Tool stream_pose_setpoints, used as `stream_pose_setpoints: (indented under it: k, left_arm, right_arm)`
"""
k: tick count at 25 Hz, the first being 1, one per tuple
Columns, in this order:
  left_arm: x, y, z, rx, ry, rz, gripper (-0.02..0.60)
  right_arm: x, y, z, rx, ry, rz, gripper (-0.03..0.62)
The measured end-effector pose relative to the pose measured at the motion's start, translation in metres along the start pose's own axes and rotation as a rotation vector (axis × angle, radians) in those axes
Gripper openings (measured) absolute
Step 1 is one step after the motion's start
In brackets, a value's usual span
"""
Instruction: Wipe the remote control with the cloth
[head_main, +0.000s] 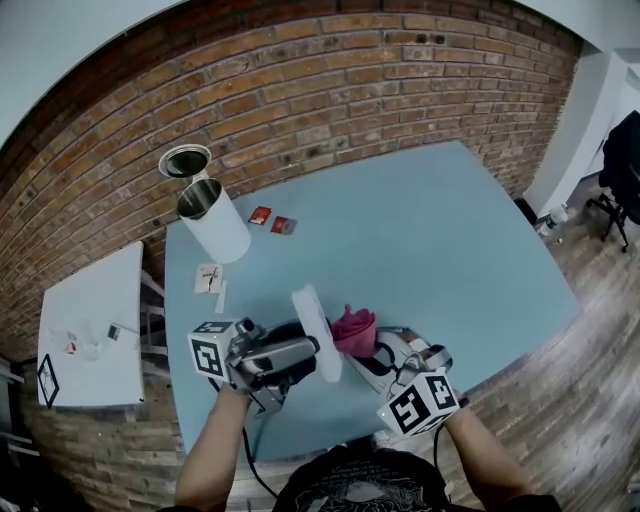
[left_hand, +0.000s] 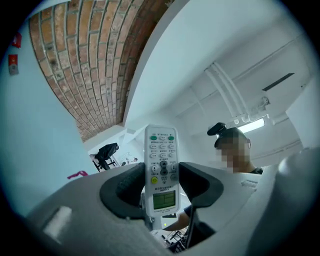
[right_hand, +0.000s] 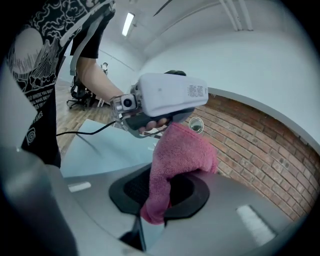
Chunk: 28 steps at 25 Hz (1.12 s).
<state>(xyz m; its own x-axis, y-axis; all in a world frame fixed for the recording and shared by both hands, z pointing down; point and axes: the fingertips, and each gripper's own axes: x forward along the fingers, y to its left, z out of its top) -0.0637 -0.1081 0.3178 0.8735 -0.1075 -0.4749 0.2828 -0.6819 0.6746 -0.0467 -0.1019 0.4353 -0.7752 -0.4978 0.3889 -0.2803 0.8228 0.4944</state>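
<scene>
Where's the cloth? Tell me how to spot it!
Look at the big blue table, near its front edge. The right tool pinches the cloth just beside the white remote control. It is the only fluffy pink thing there.

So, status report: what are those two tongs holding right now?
Left tongs shut on white plastic remote control. Right tongs shut on pink fluffy cloth, close beside it. Nothing between them.
</scene>
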Motion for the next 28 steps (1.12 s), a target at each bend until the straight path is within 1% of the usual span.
stream_pose_setpoints:
  k: [3, 7, 11, 28]
  left_arm:
    - [-0.005, 0.0, 0.016, 0.009, -0.056, 0.008, 0.21]
    - [-0.008, 0.001, 0.02, 0.019, -0.068, 0.022, 0.21]
    - [-0.006, 0.002, 0.016, 0.015, -0.052, 0.026, 0.21]
    - [0.0, -0.001, -0.008, -0.006, 0.038, 0.017, 0.21]
  right_arm:
    - [0.002, 0.013, 0.003, 0.001, -0.008, 0.023, 0.064]
    - [0.002, 0.027, 0.007, -0.011, -0.017, 0.048, 0.064]
    - [0.003, 0.031, 0.011, -0.019, -0.022, 0.053, 0.064]
    - [0.0, 0.016, 0.01, -0.04, 0.001, 0.011, 0.064]
